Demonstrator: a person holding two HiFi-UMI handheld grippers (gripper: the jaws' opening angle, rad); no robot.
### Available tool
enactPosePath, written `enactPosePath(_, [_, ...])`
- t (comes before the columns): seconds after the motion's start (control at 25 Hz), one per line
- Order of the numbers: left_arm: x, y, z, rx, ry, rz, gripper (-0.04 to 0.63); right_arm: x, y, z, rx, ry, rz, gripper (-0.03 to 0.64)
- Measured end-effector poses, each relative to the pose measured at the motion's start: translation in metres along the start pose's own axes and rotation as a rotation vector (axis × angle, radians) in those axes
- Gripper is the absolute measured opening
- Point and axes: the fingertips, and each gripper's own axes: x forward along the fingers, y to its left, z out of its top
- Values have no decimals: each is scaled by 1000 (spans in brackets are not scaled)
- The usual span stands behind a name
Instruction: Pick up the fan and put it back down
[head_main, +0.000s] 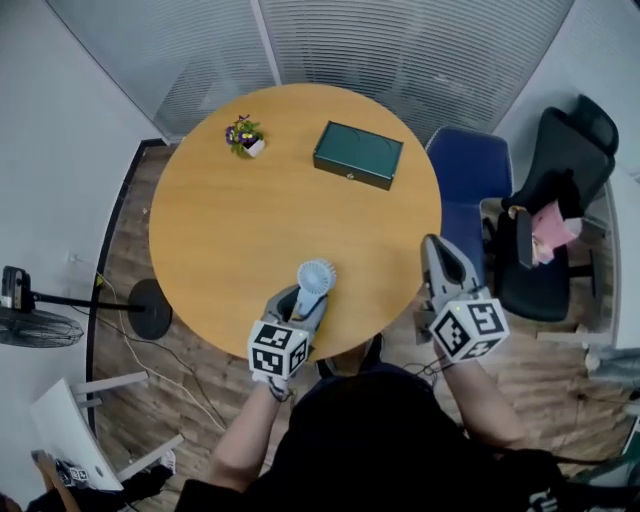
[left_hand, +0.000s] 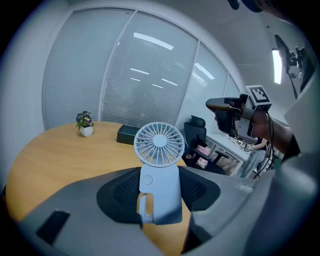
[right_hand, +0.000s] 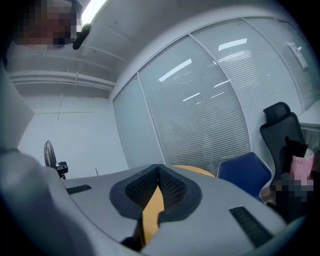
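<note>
A small pale-blue handheld fan (head_main: 316, 277) is over the near edge of the round wooden table (head_main: 230, 220). My left gripper (head_main: 303, 303) is shut on the fan's handle (left_hand: 160, 192), with a pad against each side. The round grille (left_hand: 159, 144) stands up past the fingertips, facing the camera. Whether the fan's base touches the tabletop cannot be told. My right gripper (head_main: 437, 252) hovers off the table's right edge with its jaws shut and nothing in them; in the right gripper view its pads (right_hand: 167, 182) meet at the tips.
A dark green box (head_main: 358, 154) and a small potted plant (head_main: 245, 135) sit at the table's far side. A blue chair (head_main: 470, 175) and a black office chair (head_main: 560, 170) stand to the right. A standing floor fan (head_main: 30, 320) is at the left wall.
</note>
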Motion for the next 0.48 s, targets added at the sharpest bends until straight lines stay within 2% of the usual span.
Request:
enactPosePath(0.24, [7,-8,-12,65,42,-84,213,-31,8,1,-16,-17,-93,6])
enactPosePath(0.48, [30,-18,-43,158,133,-156,213,-63,7,-8,-15,-19,-185,6])
